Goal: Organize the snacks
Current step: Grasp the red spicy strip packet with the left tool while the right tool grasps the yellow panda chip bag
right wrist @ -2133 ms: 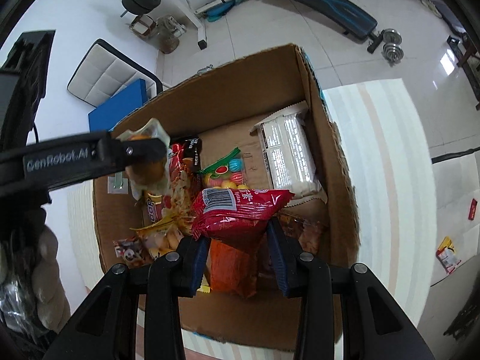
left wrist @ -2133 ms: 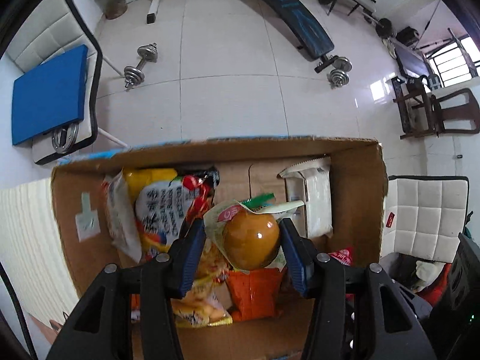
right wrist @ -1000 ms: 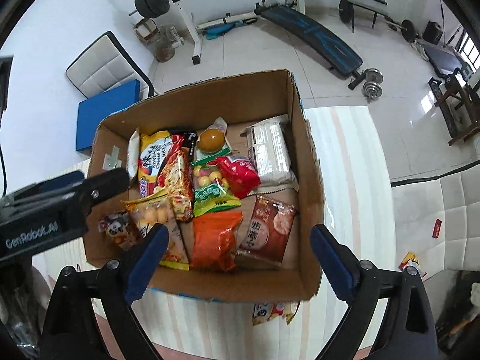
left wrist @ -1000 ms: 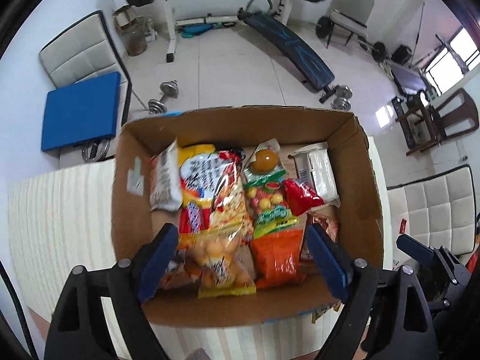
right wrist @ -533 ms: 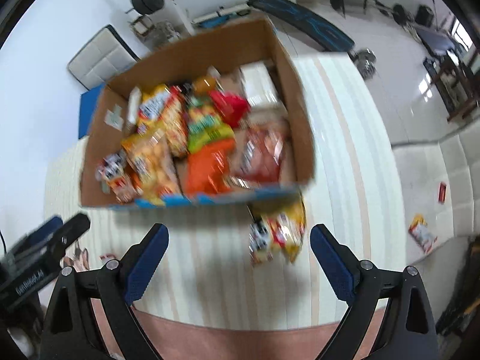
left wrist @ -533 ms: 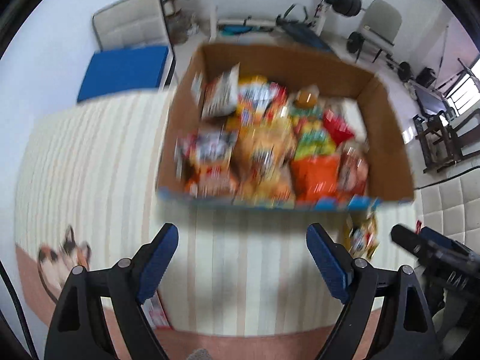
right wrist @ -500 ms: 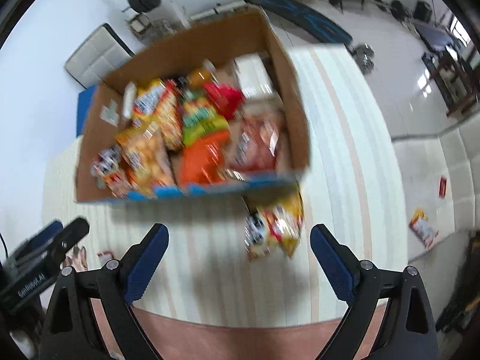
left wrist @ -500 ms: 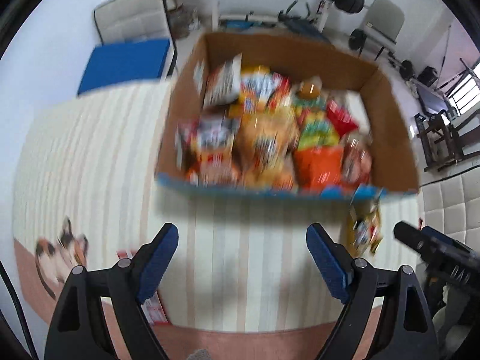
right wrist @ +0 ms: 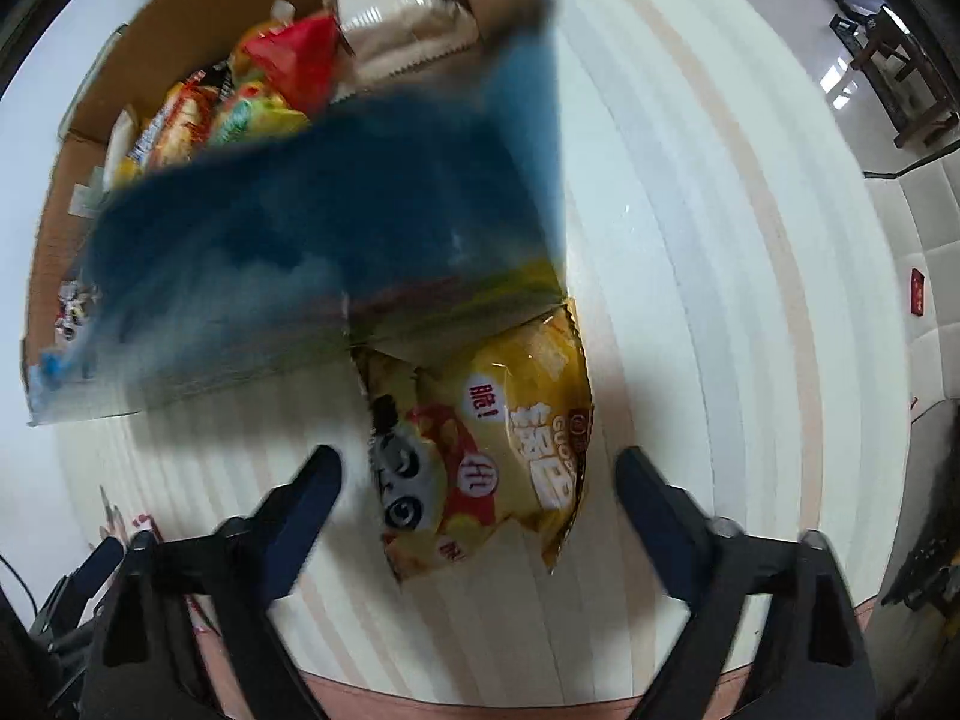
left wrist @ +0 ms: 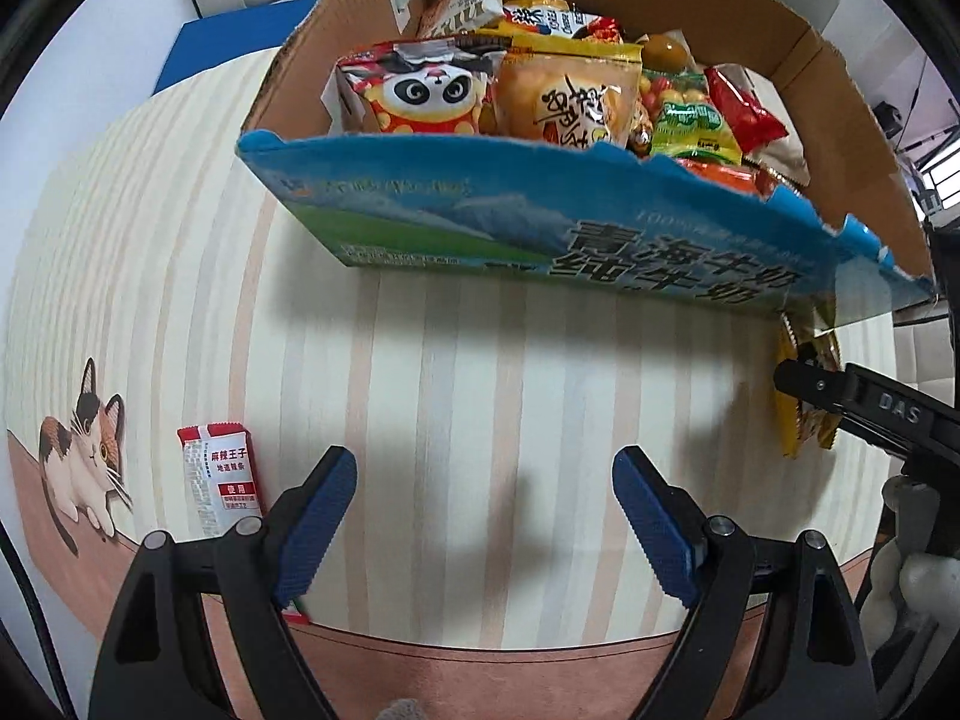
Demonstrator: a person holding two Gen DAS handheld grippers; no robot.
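A cardboard box [left wrist: 600, 228] with a blue printed front stands on the striped mat, packed with several snack bags. My left gripper [left wrist: 486, 510] hangs open over bare mat in front of the box, nothing between its fingers. A small red-and-white packet [left wrist: 219, 480] lies just left of its left finger. A yellow snack bag [right wrist: 486, 450] lies flat by the box's right front corner, its top edge tucked under the box [right wrist: 312, 222]. My right gripper [right wrist: 480, 492] straddles this bag, jaws closing, pads clear of it. The yellow bag [left wrist: 804, 402] shows at far right in the left wrist view.
The striped mat [left wrist: 480, 390] has a cat picture [left wrist: 78, 462] near its front left edge. A brown border runs along the mat's near edge. A small red packet [right wrist: 917, 291] lies on a white cushioned seat to the right. Dark wooden chairs [right wrist: 900, 78] stand on the tiled floor beyond.
Both grippers have come down and back from above the box to the mat in front of it. The right gripper now hangs over the yellow bag with its jaws slightly narrower.
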